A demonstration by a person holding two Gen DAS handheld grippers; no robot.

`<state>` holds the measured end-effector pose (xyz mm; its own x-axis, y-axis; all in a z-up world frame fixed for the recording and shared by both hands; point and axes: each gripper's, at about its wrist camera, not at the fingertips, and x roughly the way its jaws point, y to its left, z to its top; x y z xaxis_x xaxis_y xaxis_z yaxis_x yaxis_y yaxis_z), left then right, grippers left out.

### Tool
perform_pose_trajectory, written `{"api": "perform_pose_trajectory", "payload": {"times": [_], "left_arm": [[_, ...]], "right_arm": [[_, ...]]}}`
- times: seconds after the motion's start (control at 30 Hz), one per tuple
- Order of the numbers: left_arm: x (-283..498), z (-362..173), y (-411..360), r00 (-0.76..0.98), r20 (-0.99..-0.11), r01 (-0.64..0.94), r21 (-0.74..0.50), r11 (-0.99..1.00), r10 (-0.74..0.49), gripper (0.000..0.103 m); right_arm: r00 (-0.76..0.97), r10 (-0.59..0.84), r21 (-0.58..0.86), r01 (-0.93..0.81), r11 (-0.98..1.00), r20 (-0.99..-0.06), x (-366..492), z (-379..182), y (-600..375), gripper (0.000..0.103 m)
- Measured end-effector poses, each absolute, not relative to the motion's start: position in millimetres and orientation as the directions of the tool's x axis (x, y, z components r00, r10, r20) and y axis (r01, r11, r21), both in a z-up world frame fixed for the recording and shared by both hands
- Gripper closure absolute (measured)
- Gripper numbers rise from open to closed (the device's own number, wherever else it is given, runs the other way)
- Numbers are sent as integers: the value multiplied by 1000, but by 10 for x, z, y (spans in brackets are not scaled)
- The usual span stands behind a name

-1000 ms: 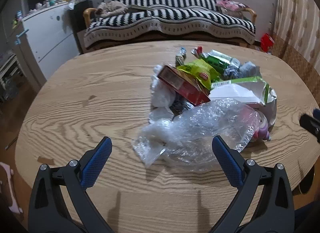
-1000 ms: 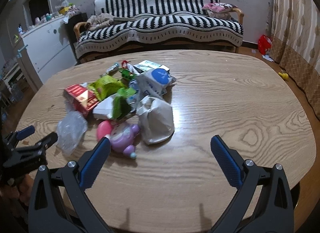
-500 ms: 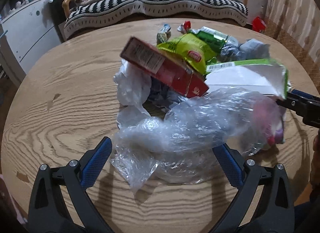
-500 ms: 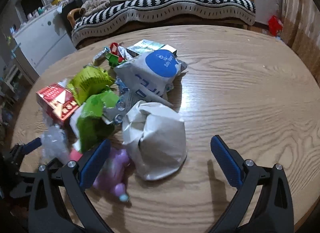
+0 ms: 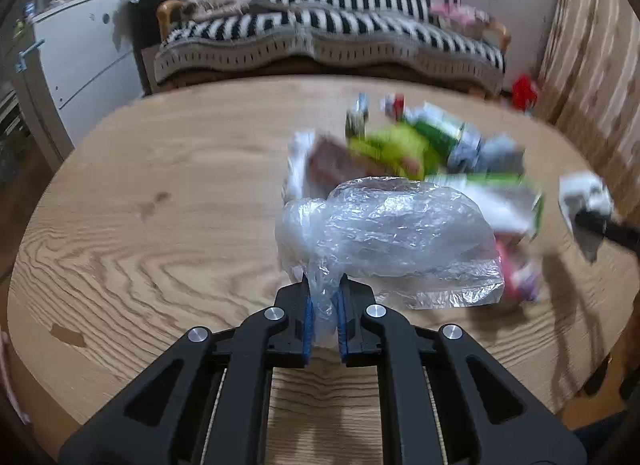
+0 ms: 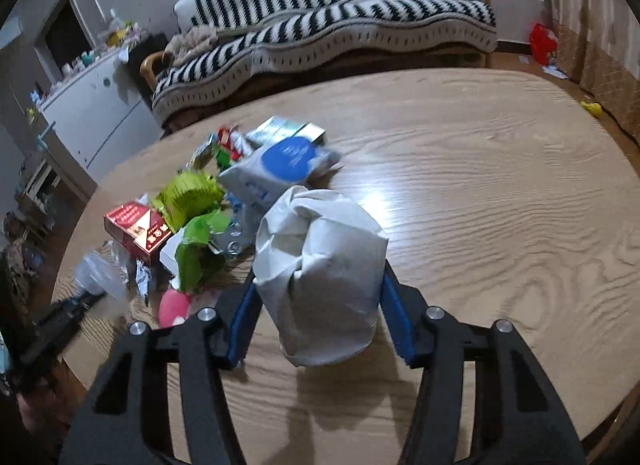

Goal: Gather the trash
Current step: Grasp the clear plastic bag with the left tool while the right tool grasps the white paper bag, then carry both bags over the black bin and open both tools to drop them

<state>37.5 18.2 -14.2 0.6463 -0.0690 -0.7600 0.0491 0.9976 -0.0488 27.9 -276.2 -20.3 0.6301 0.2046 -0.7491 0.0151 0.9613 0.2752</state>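
Note:
A heap of trash lies on the round wooden table (image 5: 160,225). My left gripper (image 5: 323,319) is shut on the edge of a clear plastic bag (image 5: 392,237) and holds it lifted in front of the heap. My right gripper (image 6: 320,321) is shut on a crumpled white paper bag (image 6: 320,265), its blue pads pressing both sides. Behind it lie a red box (image 6: 136,227), green wrappers (image 6: 192,201), a white pouch with a blue circle (image 6: 280,169) and a pink toy (image 6: 174,305). The white paper bag also shows at the right of the left wrist view (image 5: 584,193).
A striped sofa (image 5: 328,37) stands behind the table. A white cabinet (image 5: 76,53) is at the left. A curtain (image 5: 592,45) hangs at the right. The left gripper and clear bag show blurred at the lower left of the right wrist view (image 6: 92,277).
Both grippers were open and have closed: the left on the clear plastic bag, the right on the white paper bag. The left has pulled back and lifted the bag.

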Motion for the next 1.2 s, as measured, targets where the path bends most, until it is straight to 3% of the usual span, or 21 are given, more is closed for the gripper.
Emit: {"api": "perform_pose_trajectory", "payload": {"times": [0.2,0.43,0.67,0.83,0.87,1.0,1.2], "left_arm": [[344,238,-89,730,-673,79,-88,993,-118,95],[271,372,-1605,663,-653,402,-105,910,-368,95],[-196,192,-3218,492,-651,676,-132,725,-578,95],[-629,-138,-4160,318,-705,808,-147,570,-633,95],[-708,-203,-4336,294,-717,827,-140,544,-632,95],[-828,-366,-4705,266,-739,848,-127,515,-619,95],[-997,-451,-5135,250,-749,861,-117,494,-613,95]], "right_arm": [[706,112,265,110,958,-699,-238,48,-3423,48],[721,-152,180,362,915,-676,-930,142,-4536,48],[617,-323,191,620,761,-718,-1831,-202,-5741,48],[535,-323,209,710,672,-780,-2340,-610,-6321,48],[516,-300,221,724,653,-803,-2442,-742,-6438,52],[423,-217,221,768,601,-879,-2702,-1172,-6698,52],[425,-171,256,770,585,-889,-2741,-1365,-6887,52]]}}
